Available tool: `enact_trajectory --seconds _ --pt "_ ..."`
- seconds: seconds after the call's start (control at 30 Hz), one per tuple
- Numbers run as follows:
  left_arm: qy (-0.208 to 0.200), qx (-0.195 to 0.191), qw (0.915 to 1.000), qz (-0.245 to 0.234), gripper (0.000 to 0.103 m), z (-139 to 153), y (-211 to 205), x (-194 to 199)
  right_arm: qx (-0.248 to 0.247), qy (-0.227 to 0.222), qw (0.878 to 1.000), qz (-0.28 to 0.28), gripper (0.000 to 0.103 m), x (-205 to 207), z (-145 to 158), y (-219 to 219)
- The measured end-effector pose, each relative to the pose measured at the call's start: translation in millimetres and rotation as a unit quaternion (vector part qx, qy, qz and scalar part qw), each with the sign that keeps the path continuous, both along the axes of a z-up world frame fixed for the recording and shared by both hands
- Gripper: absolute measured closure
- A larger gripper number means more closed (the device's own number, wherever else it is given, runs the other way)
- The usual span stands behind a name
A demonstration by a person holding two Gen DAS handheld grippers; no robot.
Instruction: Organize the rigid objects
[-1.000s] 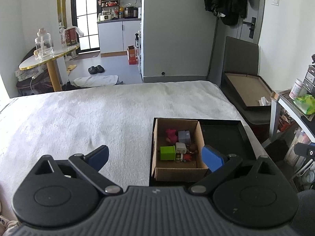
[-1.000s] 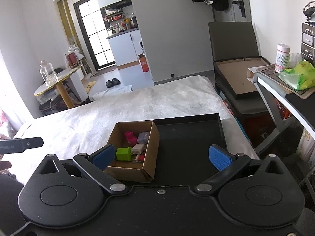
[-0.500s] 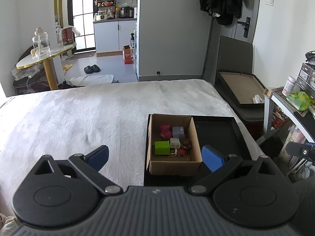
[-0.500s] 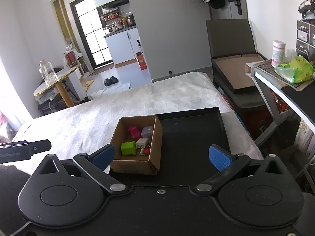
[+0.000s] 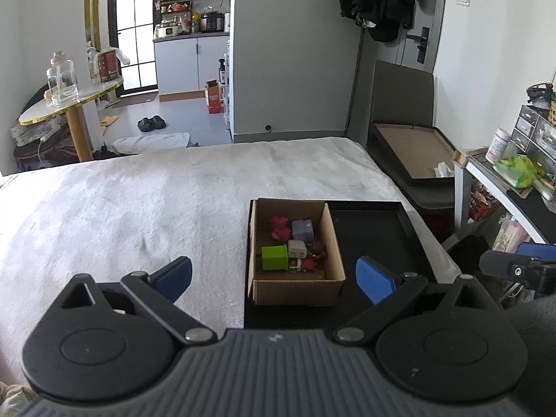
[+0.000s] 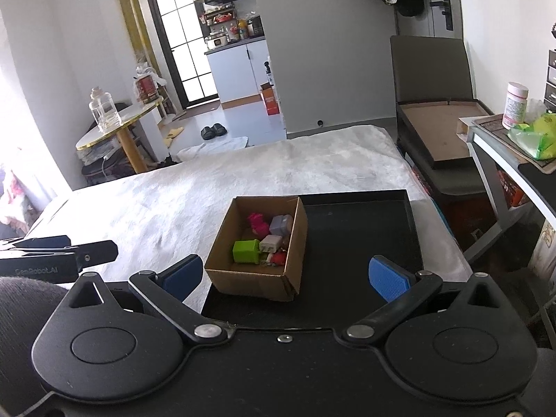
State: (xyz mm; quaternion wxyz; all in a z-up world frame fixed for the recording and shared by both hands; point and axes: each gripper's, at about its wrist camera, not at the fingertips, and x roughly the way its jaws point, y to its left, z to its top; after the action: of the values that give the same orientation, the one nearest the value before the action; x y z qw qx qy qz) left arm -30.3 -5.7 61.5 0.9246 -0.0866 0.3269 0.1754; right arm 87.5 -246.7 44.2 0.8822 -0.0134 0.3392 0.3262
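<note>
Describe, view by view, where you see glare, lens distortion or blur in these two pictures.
Left wrist: fisheye curves the door frame; bed evenly lit, box sharp. Right wrist: window glare whitens the left edge; bed bows; box interior shaded but legible.

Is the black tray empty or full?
Mostly empty: the black tray holds only the cardboard box of small toys at its left end.

An open cardboard box (image 5: 295,278) is sitting on the left part of a black tray (image 5: 378,229). Inside are lying a green block (image 5: 274,258), a pink toy (image 5: 279,226), a grey block (image 5: 302,229), a white charger (image 5: 296,248) and a small red piece (image 5: 309,264).
</note>
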Motion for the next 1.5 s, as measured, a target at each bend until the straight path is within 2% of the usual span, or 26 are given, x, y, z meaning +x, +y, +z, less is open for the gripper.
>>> enact_trajectory --seconds 0.37,0.83,1.1,1.5 --pt "-0.005 0.006 0.9995 -0.032 0.003 4.8 -13.6 7.9 -0.001 -0.008 1.000 0.011 0.000 -3.4 7.4 2.6" --pt "-0.010 0.006 0.9996 -0.027 0.003 3.7 -14.8 0.3 0.002 0.020 1.000 0.005 0.000 -4.0 2.3 -1.9" --pt "-0.012 -0.003 0.9997 -0.022 0.003 3.1 -12.3 -2.5 0.000 0.019 1.000 0.000 0.000 -5.2 1.8 -3.4" --pt "-0.014 0.005 0.9997 -0.021 0.003 2.6 -13.4 -3.6 0.000 0.016 1.000 -0.001 0.000 -4.1 3.7 -2.8"
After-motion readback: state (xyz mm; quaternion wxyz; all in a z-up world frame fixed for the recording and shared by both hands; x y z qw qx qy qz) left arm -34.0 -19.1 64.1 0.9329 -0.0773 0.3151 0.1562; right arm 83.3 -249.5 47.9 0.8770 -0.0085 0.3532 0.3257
